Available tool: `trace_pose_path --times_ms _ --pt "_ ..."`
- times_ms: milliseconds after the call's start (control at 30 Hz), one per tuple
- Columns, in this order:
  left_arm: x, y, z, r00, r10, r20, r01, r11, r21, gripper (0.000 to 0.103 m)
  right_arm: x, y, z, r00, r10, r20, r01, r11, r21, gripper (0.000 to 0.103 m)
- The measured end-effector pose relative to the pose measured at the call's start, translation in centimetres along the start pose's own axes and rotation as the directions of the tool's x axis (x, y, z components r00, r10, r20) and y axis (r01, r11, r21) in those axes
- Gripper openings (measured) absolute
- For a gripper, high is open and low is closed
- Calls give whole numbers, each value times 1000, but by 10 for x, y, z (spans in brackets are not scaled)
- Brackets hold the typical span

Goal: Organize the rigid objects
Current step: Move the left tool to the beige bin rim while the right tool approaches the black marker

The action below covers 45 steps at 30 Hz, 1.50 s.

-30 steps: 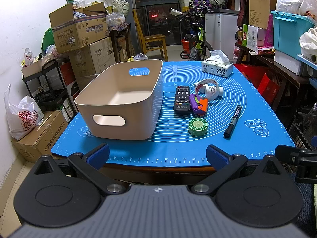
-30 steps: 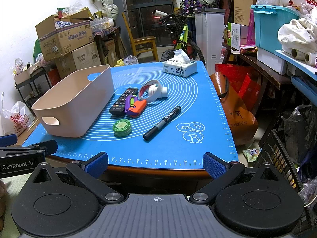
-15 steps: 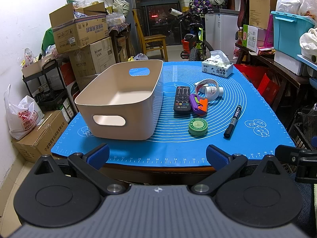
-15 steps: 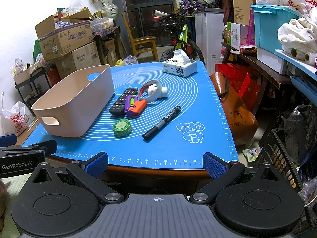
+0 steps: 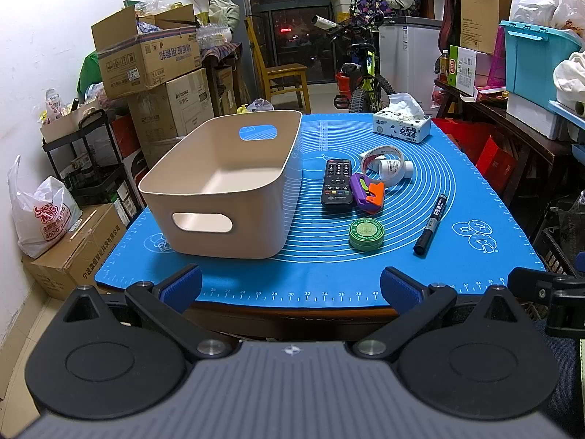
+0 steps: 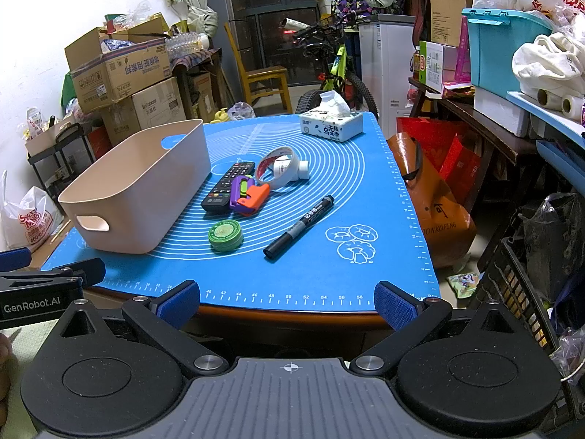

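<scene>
An empty beige bin (image 5: 226, 183) (image 6: 142, 190) stands on the left of the blue mat (image 5: 329, 256). To its right lie a black remote (image 5: 337, 182) (image 6: 228, 186), a purple and orange toy (image 5: 367, 194) (image 6: 249, 195), a tape roll (image 5: 380, 155) (image 6: 276, 161) around a white bottle (image 5: 395, 168) (image 6: 292, 168), a green round tin (image 5: 366, 233) (image 6: 225, 235) and a black marker (image 5: 431, 225) (image 6: 299, 226). My left gripper (image 5: 290, 289) and right gripper (image 6: 287, 298) hover open at the table's near edge, holding nothing.
A tissue box (image 5: 401, 128) (image 6: 331, 124) sits at the mat's far right corner. Cardboard boxes (image 5: 146, 58) stack to the left; a bicycle (image 5: 360, 73) and chair (image 5: 281, 77) stand behind. Shelves and a teal crate (image 6: 501, 47) crowd the right.
</scene>
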<state>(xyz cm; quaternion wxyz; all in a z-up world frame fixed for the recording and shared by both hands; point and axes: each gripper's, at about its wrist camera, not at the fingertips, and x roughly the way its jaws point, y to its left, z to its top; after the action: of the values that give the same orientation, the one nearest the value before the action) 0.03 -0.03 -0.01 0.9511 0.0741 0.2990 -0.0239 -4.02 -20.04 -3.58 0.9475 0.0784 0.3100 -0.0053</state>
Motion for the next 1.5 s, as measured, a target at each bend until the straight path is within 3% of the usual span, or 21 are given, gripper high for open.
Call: trace_pose_path --times_ms 467,733,1000,1267,1500 --pt "-4 3 4 1000 3 3 -3 1000 -3 102 -4 -2 -1 1000 -3 4 3 1000 17 100" --pt "-6 8 18 999 40 15 -40 999 30 102 -6 -7 18 1000 18 11 -19 994 109 101" --pt "-4 42 68 998 62 31 -62 998 -13 102 -7 0 54 997 43 61 -51 991 125 100" --pt "6 76 122 986 130 102 -126 991 -41 102 3 5 104 994 43 104 -60 983 172 101" --pt "37 103 144 990 132 52 -130 991 -37 102 29 17 131 995 29 98 -44 988 150 100"
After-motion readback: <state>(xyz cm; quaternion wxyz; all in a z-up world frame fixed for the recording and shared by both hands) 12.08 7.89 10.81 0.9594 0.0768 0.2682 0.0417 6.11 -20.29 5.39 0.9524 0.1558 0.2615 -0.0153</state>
